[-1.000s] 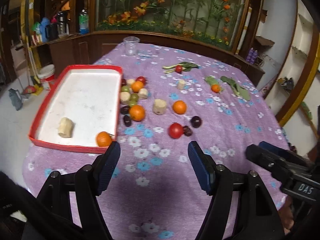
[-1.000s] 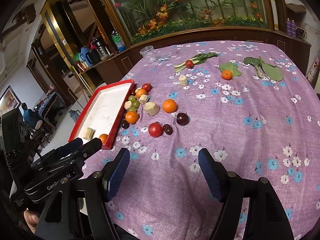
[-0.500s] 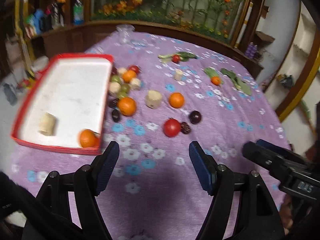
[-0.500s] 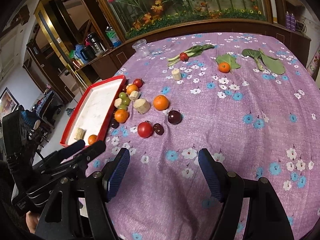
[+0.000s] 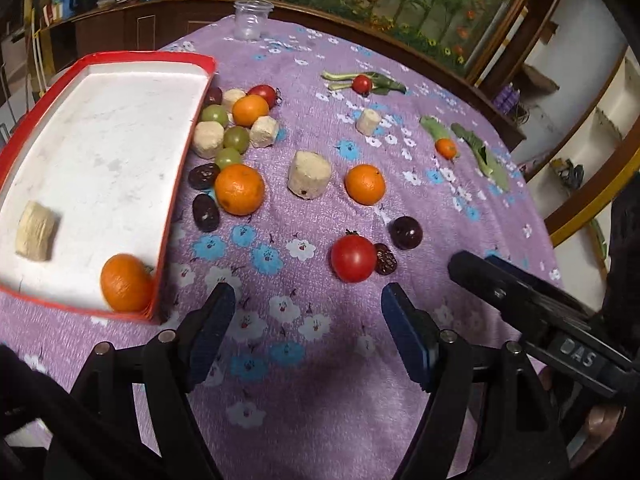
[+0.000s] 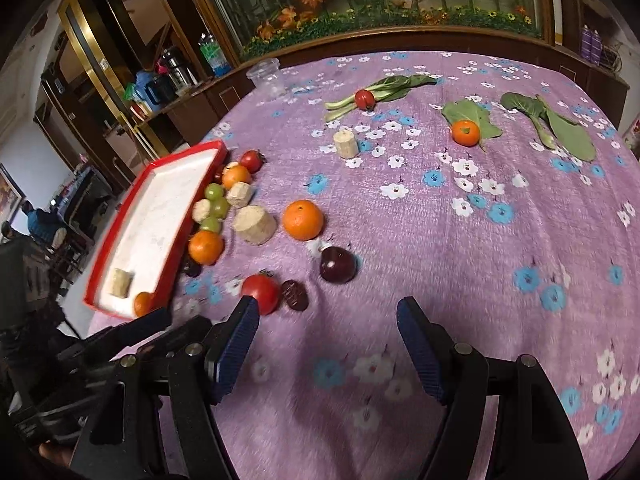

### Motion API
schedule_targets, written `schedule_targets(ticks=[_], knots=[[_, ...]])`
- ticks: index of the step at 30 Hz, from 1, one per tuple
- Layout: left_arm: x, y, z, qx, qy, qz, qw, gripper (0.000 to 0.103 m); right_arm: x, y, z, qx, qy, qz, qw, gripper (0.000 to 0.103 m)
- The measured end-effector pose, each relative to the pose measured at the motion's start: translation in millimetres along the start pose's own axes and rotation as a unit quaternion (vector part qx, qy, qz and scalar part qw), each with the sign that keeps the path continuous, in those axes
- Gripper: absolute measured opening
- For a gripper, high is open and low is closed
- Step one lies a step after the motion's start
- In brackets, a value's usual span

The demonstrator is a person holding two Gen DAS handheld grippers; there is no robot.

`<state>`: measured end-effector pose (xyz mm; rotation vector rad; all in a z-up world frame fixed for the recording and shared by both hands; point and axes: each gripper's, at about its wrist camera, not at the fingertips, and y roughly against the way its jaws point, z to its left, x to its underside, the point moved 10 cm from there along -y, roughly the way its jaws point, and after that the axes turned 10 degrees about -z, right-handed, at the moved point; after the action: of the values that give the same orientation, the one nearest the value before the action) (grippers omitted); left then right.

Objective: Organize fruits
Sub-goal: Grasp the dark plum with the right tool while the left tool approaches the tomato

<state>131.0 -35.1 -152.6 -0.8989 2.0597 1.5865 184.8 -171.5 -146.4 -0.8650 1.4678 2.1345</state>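
A red-rimmed white tray (image 5: 188,128) (image 6: 120,236) lies at the left with an orange (image 5: 126,282) and a beige chunk (image 5: 36,230) in it. Beside its right rim sit oranges (image 5: 239,189), green grapes (image 5: 236,138), dark dates and beige chunks. Nearer me lie a red tomato (image 5: 353,258) (image 6: 261,293), a wrinkled date (image 5: 386,260) and a dark plum (image 5: 406,232) (image 6: 338,264). My left gripper (image 5: 308,322) hovers just short of the tomato, its jaws opening, nothing between them. My right gripper (image 6: 326,344) stands open and empty near the tomato and plum.
Further back on the purple flowered tablecloth (image 6: 480,260) lie an orange (image 6: 303,219), leafy greens (image 6: 560,124), a small orange on a leaf (image 6: 465,132), a tomato (image 6: 364,99) and a clear cup (image 5: 252,20). A wooden ledge borders the far edge.
Both grippers have moved forward and down toward the fruit; the tomato, date and plum now lie much closer to the fingertips. No fruit has moved.
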Motion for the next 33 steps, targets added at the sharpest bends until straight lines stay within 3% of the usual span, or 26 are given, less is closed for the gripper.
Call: schedule_targets(ticks=[5, 9, 13, 17, 22, 24, 33], knots=[[-5.0, -6.1, -0.6, -0.010, -0.025, -0.002, 0.9996, 0.075, -2.8, -17.4, -4.9, 0.008, 0.002, 0.008, 1.000, 0.071], [-6.2, -6.2, 3.7, -0.023, -0.040, -0.004, 0.9989, 0.075, -2.5, -22.9, -2.5, 0.003, 0.006, 0.013, 1.000, 0.062], [-7.0, -6.1, 4.1, -0.014, -0.035, -0.005, 0.9993, 0.075, -2.4, -30.0, -0.8, 0.000, 0.008, 0.021, 1.000, 0.055], [-5.2, -11.6, 4.0, -0.013, -0.041, 0.001, 0.9991, 0.075, -1.5, -46.8, -4.3, -0.007, -0.008, 0.039, 0.999, 0.040], [-6.8, -15.7, 1.5, -0.007, -0.045, 0.006, 0.9989, 0.075, -5.5, -59.1, -5.0, -0.001, -0.013, 0.042, 0.999, 0.039], [-8.0, -18.1, 0.4, -0.005, -0.047, 0.007, 0.9988, 0.075, -5.0, -63.8, -5.1, 0.006, -0.010, 0.044, 0.999, 0.029], [-10.1, -34.7, -12.4, 0.024, -0.045, 0.027, 0.9983, 0.075, -6.3, -49.3, -15.6, -0.002, -0.028, 0.021, 0.999, 0.027]])
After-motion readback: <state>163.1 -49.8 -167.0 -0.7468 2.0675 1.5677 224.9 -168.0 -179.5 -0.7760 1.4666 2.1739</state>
